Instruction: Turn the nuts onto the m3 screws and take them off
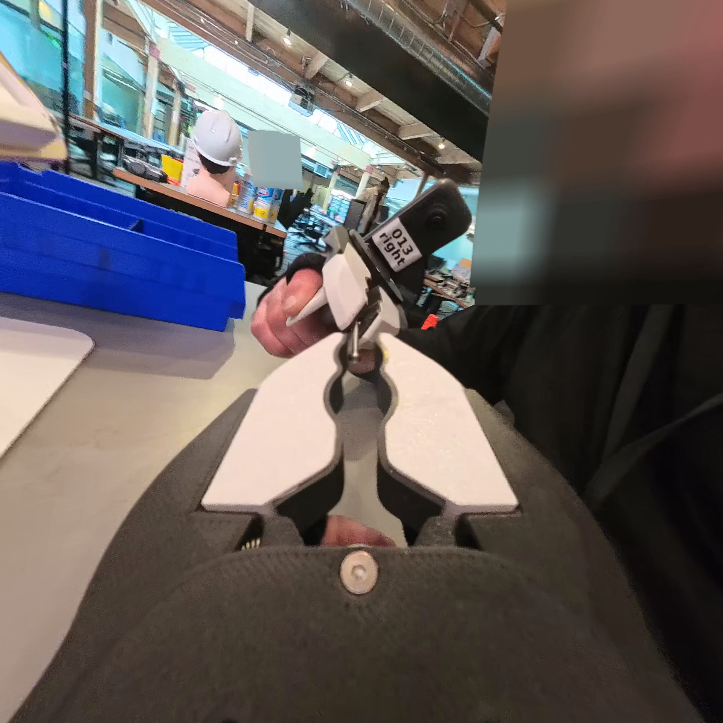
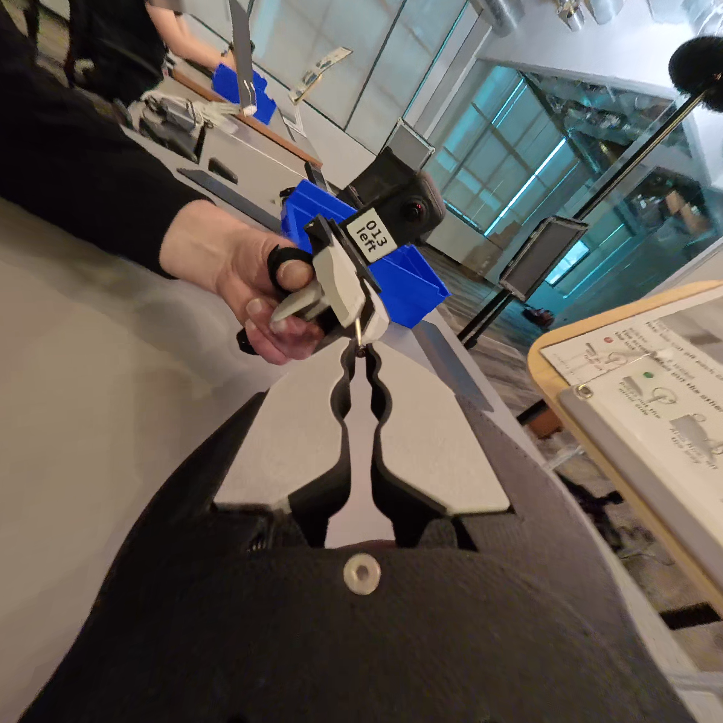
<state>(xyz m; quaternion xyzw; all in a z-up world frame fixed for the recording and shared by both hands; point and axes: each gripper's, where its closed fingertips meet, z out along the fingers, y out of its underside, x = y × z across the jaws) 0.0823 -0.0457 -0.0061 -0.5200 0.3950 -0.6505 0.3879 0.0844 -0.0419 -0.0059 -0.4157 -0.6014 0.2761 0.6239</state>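
Both grippers are held above the grey table, tip to tip. A thin metal M3 screw (image 2: 357,330) bridges them. In the right wrist view it sticks out from between the fingers of my left gripper (image 2: 362,326), which is shut on it. My right gripper (image 2: 360,352) is shut on a small dark nut (image 2: 360,353) at the screw's near end. In the left wrist view the screw (image 1: 354,340) runs from my left gripper (image 1: 360,350) up to the right gripper (image 1: 362,332). A blurred round shape sits between the left tips there.
Blue bins (image 1: 117,250) stand at the table's back left, with a white mat (image 1: 35,371) in front of them. A wooden board with an instruction sheet (image 2: 645,410) lies to the right. The person's black sleeve (image 1: 547,391) fills the right side. A black stand pole (image 2: 587,207) rises behind.
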